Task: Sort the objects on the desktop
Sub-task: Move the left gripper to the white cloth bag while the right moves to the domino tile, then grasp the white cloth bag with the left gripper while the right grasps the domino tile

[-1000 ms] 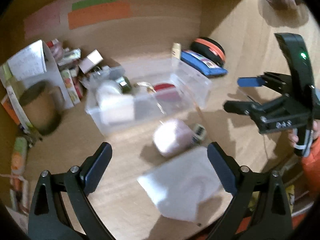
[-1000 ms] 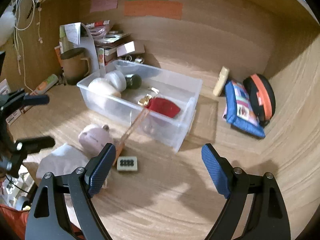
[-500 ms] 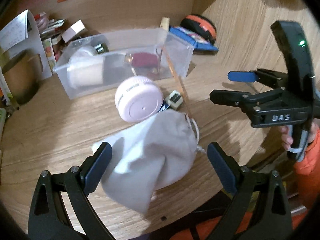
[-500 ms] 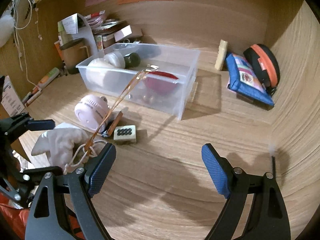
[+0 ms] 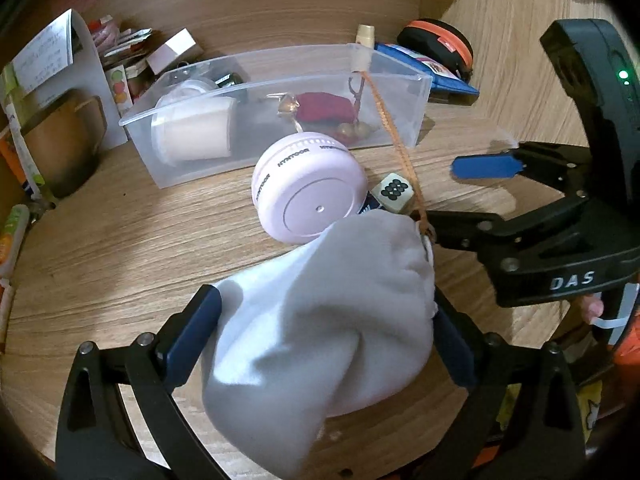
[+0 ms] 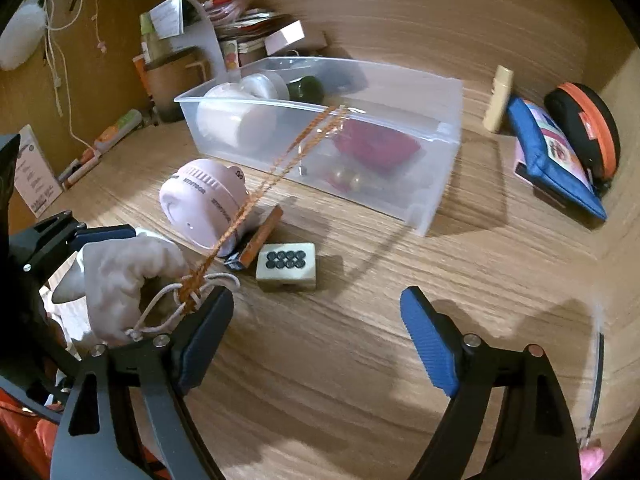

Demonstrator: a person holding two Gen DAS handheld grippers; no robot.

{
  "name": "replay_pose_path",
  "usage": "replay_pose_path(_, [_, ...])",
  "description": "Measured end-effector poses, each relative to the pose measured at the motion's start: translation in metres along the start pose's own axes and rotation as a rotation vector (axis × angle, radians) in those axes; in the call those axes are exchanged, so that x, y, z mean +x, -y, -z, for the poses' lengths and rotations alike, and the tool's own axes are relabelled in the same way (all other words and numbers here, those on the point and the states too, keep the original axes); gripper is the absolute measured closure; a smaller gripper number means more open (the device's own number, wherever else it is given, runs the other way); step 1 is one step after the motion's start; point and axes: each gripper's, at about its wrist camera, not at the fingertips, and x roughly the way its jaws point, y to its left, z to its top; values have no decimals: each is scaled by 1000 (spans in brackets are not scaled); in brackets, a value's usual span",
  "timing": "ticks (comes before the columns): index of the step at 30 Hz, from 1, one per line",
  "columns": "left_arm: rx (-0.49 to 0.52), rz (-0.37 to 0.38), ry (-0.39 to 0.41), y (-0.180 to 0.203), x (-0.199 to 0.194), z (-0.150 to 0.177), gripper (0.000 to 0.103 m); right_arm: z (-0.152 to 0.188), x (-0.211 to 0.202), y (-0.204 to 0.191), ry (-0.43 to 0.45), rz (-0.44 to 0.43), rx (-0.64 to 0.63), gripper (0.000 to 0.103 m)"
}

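Observation:
A white drawstring pouch (image 5: 328, 320) lies between the fingers of my left gripper (image 5: 324, 344), which stands open around it; it also shows in the right wrist view (image 6: 120, 276). An orange cord (image 5: 394, 136) runs from its neck to the clear plastic bin (image 5: 416, 96). A pink round timer (image 5: 308, 192), a mahjong tile (image 6: 286, 266) and a small brown stick (image 6: 262, 236) lie just beyond the pouch. My right gripper (image 6: 316, 344) is open and empty, its left finger beside the pouch's string (image 6: 168, 304).
The bin (image 6: 436, 196) holds a white cup (image 5: 192, 132), a red pouch (image 5: 326, 106) and small items. A blue pouch (image 6: 556, 160) and black-orange case (image 6: 588, 128) lie right. A brown mug (image 5: 68, 140), boxes and papers stand left. The desk edge is close below.
My left gripper has moved forward and down until the white pouch sits between its fingers. My right gripper has moved left and closer to the pouch's string.

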Motion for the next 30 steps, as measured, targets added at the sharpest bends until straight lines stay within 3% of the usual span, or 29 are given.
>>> replay_pose_path(6, [-12,20,18,-3,-3,-1,26,-5,14,-4,-39,-14,-19,41])
replay_pose_path(9, [-13,43,23,-4,-4,-4,37,-6,17,-6,-45,-8,-39,43])
replay_pose_path(14, [-21,80,33,-6,-6,-9,48,-7,19,-7,-31,6,-60,49])
replay_pose_path(20, [-25,125,43,-11,-11,-16,60,-6,20,-9,-20,-3,-67,72])
replay_pose_path(30, [-56,162,71,-24,-25,-22,69,-1,6,0,15,-3,-17,72])
